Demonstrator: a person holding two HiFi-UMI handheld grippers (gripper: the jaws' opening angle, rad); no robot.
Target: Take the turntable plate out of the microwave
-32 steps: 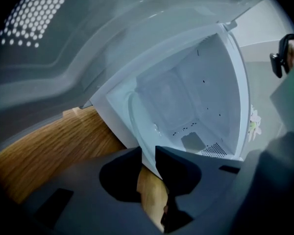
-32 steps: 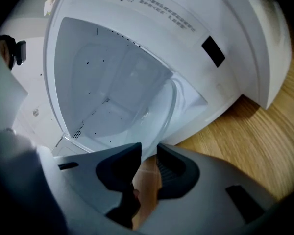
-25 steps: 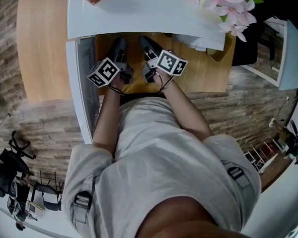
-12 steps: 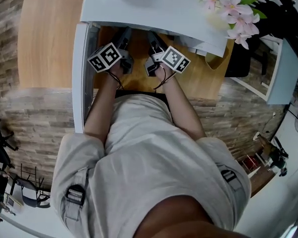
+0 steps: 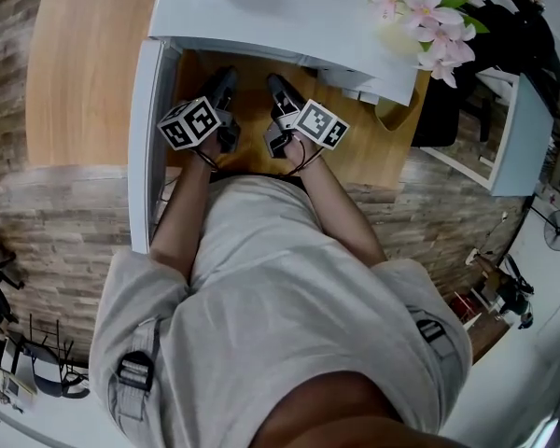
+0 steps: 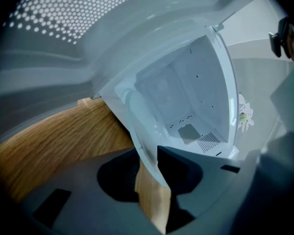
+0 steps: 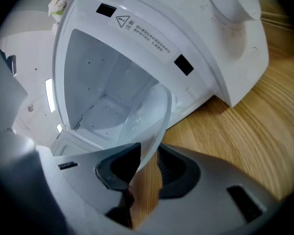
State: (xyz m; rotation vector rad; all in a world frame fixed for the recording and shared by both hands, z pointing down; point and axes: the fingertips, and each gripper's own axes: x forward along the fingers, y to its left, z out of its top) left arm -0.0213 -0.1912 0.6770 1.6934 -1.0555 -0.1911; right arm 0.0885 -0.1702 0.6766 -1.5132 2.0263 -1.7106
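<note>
Now jaws of left gripper (image 6: 146, 153) and right gripper (image 7: 148, 153), just narrowed, half-wide, each clamped on the turntable plate (image 7: 148, 124).

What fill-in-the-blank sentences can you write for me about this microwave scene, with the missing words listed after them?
1. The microwave has its door standing ___.
2. The microwave rests on a ___ tabletop.
3. With the glass turntable plate out of it, the cavity is ___.
4. The flowers near the microwave are ___.

Missing words: open; wooden; empty; pink.
</note>
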